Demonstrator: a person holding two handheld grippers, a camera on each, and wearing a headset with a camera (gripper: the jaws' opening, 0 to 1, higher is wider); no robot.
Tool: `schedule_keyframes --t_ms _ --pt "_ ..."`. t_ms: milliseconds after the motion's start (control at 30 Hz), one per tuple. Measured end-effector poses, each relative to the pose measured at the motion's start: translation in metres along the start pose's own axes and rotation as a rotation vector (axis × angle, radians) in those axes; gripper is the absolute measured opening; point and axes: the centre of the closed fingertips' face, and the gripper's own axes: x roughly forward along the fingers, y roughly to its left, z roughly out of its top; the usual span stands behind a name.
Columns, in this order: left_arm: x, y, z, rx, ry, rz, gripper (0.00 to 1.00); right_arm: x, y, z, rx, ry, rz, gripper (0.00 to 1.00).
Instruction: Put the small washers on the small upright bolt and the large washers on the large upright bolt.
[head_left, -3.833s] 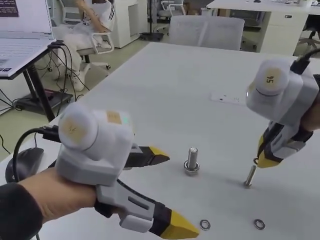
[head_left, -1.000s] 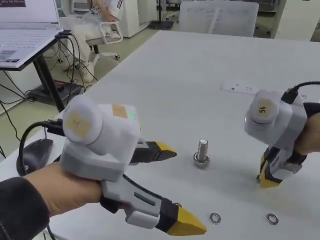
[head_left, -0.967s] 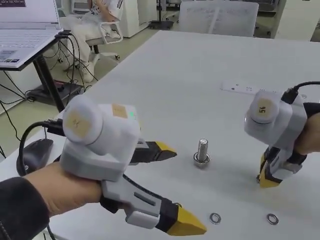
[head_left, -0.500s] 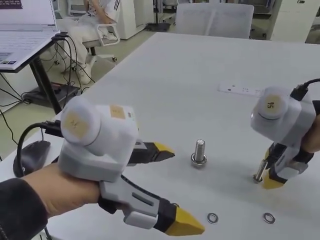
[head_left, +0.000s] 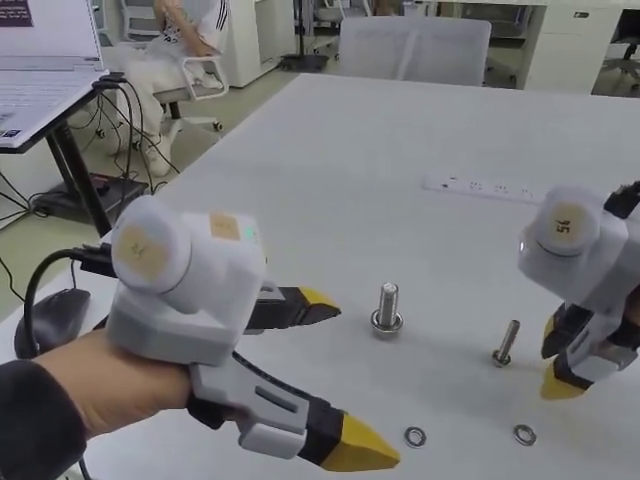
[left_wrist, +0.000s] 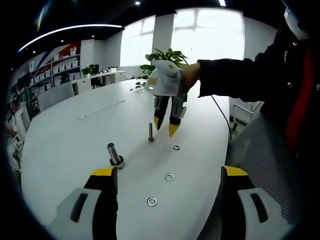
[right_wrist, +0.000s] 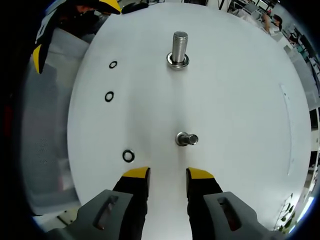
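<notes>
Right tongs tipped down, parted | left tongs level, wide

Three close views, shared large bolt

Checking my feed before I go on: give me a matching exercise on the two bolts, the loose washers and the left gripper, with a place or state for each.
Things:
1. large bolt
2. small bolt
3. loose washers
4. left gripper

Places or states:
a. fingers wide apart, holding nothing
b. upright, just in front of the right gripper
c. flat on the table, on neither bolt
d. upright, the bolt nearer the left gripper

Pairs: 1-d, 2-b, 3-c, 4-a.
</notes>
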Motion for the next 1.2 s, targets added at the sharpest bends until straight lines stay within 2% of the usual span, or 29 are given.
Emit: schedule_keyframes --t_ms 167,433,667,900,1200 --pt "-0.002 0.0 0.001 0.003 -0.003 0.003 0.85 0.0 0.012 0.001 0.002 -0.01 0.014 0.3" --pt "-0.005 0.0 0.003 0.01 -0.011 0.011 0.85 0.001 0.034 0.013 -0.026 -0.032 0.04 0.3" --pt "-0.008 -0.001 0.003 0.012 -0.02 0.017 0.85 0.001 0.058 0.036 -0.083 -0.055 0.073 0.3" --pt "-0.011 -0.002 0.003 0.013 -0.025 0.024 0.85 0.005 0.071 0.059 -0.151 -0.058 0.085 0.3" --pt "-0.013 -0.004 0.001 0.009 -0.026 0.03 0.85 0.006 0.083 0.1 -0.233 -0.099 0.086 0.3"
